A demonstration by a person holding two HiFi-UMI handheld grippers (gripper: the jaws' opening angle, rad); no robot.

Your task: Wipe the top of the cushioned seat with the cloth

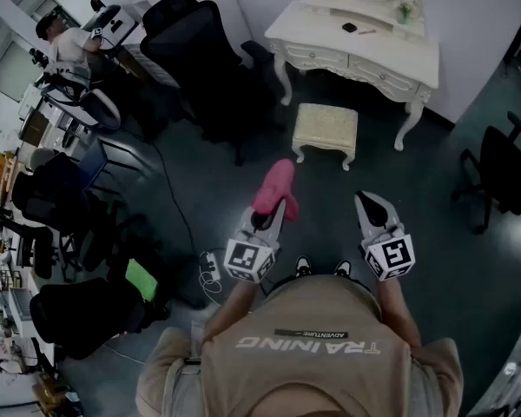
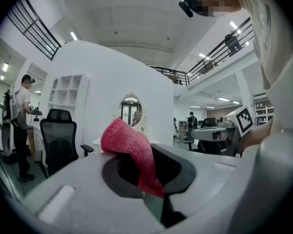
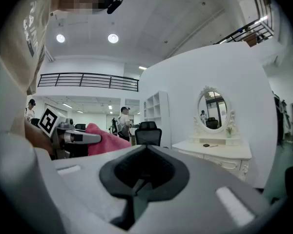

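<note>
Grey office floor (image 1: pixel 243 168) fills the head view, with the wearer's tan shirt at the near edge. Nearest, the left gripper (image 1: pixel 272 218) has its fingers clenched on the lower end of a pink cloth (image 1: pixel 275 189). The rest of the cloth stands up past the tips, and the left gripper view shows this pinch close up. Just to its right, the right gripper (image 1: pixel 372 203) has its fingers pressed together on nothing, as the right gripper view confirms. Both are held in the air.

Only the head view shows the cushioned seat (image 1: pixel 326 129), a cream stool farther off. A stretch of floor lies between it and the cloth. Behind the stool stands a white carved worktop (image 1: pixel 356 46) carrying small items. Its oval mirror (image 3: pixel 212 108) shows whole only in the right gripper view.

To the left, a black office chair (image 1: pixel 200 59) stands beside the worktop. A cable (image 1: pixel 181 211) crosses the floor towards a power strip (image 1: pixel 210 268) near the left gripper. At the far left, a person (image 1: pixel 68 43) is at a desk.
</note>
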